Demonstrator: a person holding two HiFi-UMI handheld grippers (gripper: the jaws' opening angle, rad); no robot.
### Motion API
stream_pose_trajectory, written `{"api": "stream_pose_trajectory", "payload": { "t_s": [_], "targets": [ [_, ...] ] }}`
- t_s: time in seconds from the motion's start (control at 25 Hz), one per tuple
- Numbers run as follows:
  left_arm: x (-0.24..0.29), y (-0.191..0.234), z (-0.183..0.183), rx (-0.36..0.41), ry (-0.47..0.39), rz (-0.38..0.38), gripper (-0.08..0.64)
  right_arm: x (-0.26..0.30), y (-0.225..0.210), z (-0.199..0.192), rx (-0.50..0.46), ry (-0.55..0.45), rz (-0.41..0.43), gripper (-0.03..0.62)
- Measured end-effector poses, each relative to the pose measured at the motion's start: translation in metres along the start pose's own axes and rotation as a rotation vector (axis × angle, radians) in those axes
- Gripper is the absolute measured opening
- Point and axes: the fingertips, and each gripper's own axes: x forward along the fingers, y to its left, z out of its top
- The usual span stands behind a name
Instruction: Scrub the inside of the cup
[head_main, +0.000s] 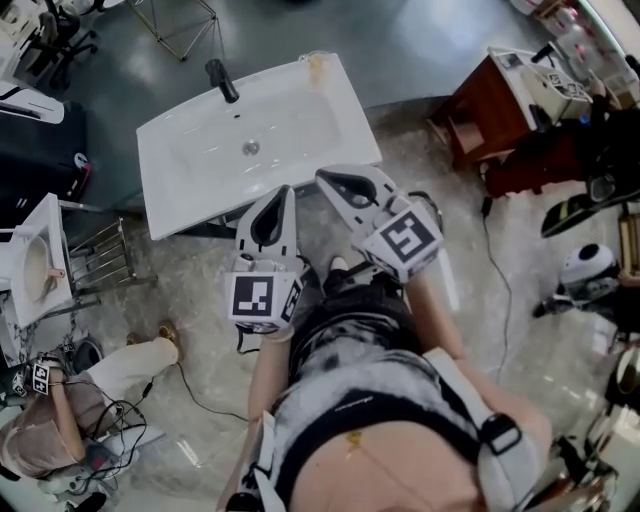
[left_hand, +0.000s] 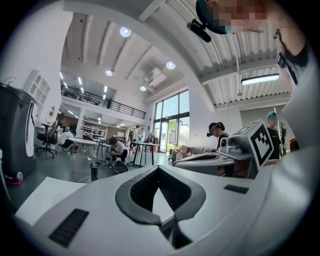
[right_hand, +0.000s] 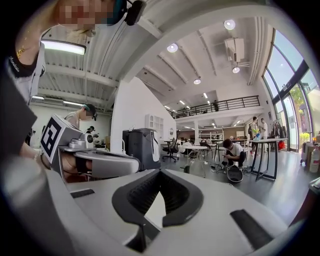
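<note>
Cup (head_main: 318, 66) on far sink (head_main: 195, 150) corner; left claw (head_main: 283, 193), right claw (head_main: 323, 178) clenched (both empty).

White left tongs (head_main: 287, 193), white right tongs (head_main: 323, 178), black-padded

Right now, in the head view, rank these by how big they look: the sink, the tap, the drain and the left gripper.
1. sink
2. left gripper, though it is nearer the camera, which makes it look bigger
3. tap
4. drain
</note>
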Motion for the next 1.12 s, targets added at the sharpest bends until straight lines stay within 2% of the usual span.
{"api": "stream_pose_trajectory", "payload": {
  "t_s": [0.2, 0.52, 1.12],
  "targets": [
    [-0.005, -0.011, -0.001, 0.007, 0.004, 0.011, 0.0, -0.01, 0.008, -0.001, 0.018, -0.006, 0.026, 0.005],
    [-0.006, -0.011, 0.007, 0.019, 0.008, -0.026, 0.0, -0.01, 0.011, 0.009, 0.025, -0.03, -0.008, 0.005],
    [-0.002, -0.003, 0.0, 0.012, 0.025, -0.065, 0.0, 0.0, 0.013, 0.002, 0.008, 0.018, -0.031, 0.003]
  ]
}}
